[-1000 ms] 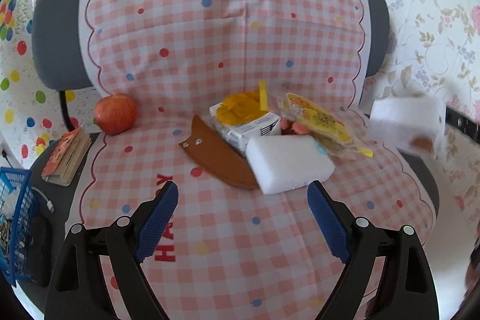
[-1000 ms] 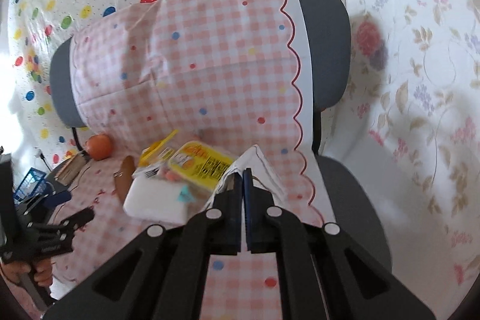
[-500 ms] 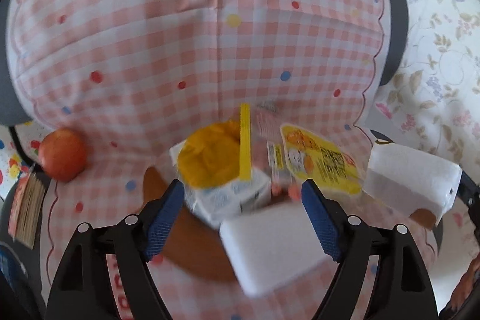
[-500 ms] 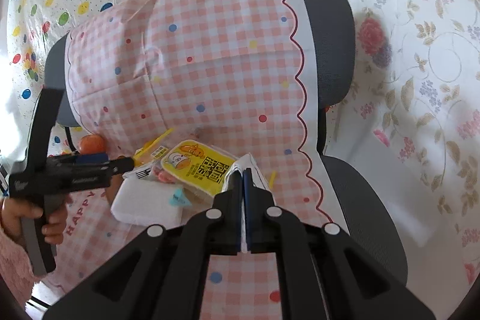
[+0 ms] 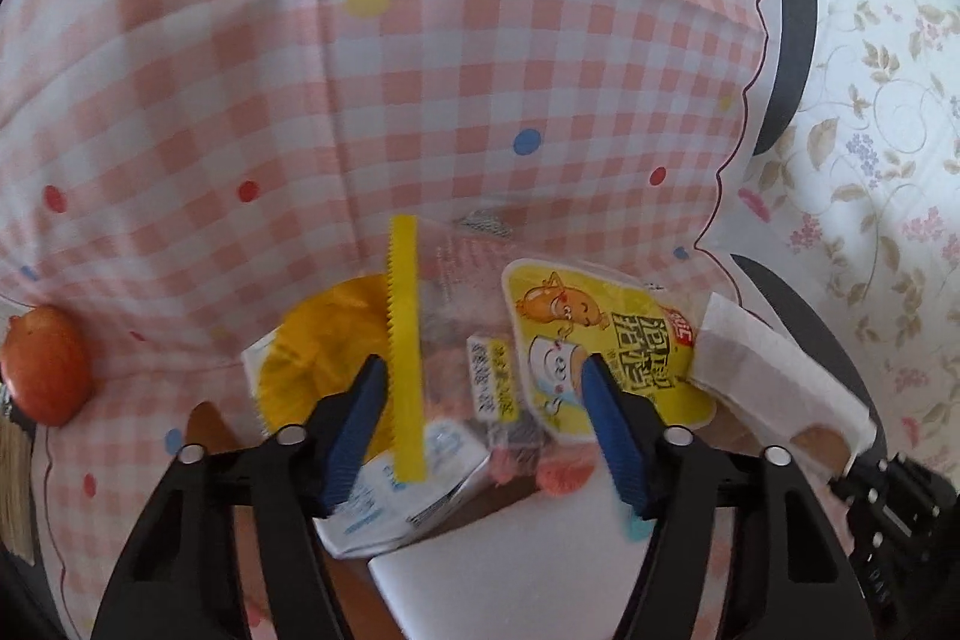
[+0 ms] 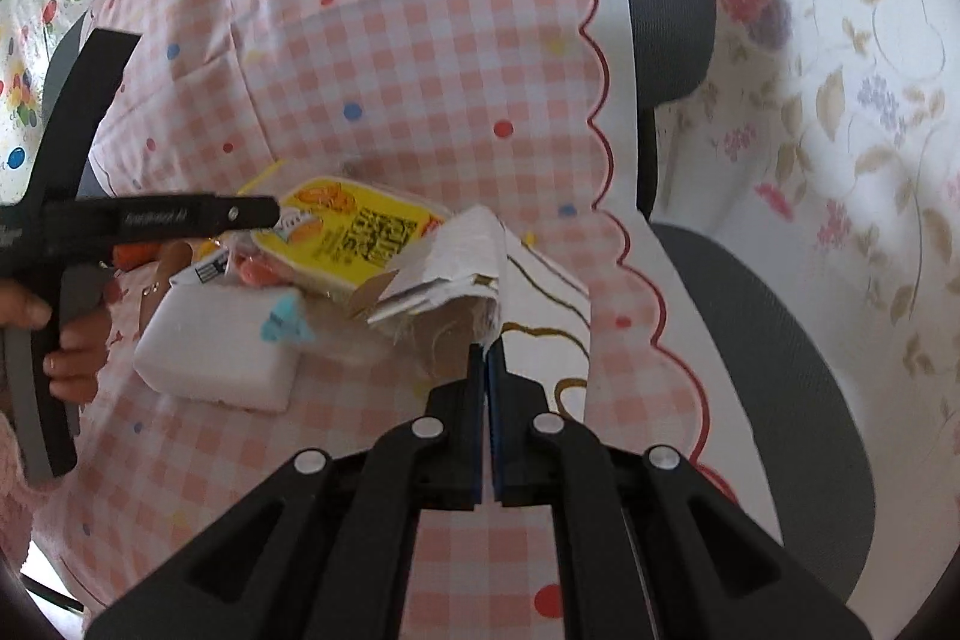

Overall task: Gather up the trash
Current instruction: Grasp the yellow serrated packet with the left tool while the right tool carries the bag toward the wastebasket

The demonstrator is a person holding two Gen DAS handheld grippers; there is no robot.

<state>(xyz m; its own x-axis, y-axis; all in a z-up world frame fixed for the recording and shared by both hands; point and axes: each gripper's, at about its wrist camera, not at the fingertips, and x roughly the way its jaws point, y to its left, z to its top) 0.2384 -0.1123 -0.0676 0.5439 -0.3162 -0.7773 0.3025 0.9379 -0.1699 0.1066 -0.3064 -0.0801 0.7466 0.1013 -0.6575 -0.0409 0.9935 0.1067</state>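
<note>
Gingham cloth [image 5: 420, 112]; left gripper [image 5: 480, 388] closing around crinkly wrapper [image 5: 462, 340]; right gripper [image 6: 486, 358] pinching paper bag [image 6: 456, 262].

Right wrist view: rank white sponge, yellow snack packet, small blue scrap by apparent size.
1. White sponge and yellow snack packet: alike in spread, and the packet lies farther and is partly hidden, so unranked.
2. Small blue scrap: clearly smallest, lying on the sponge's corner.
</note>
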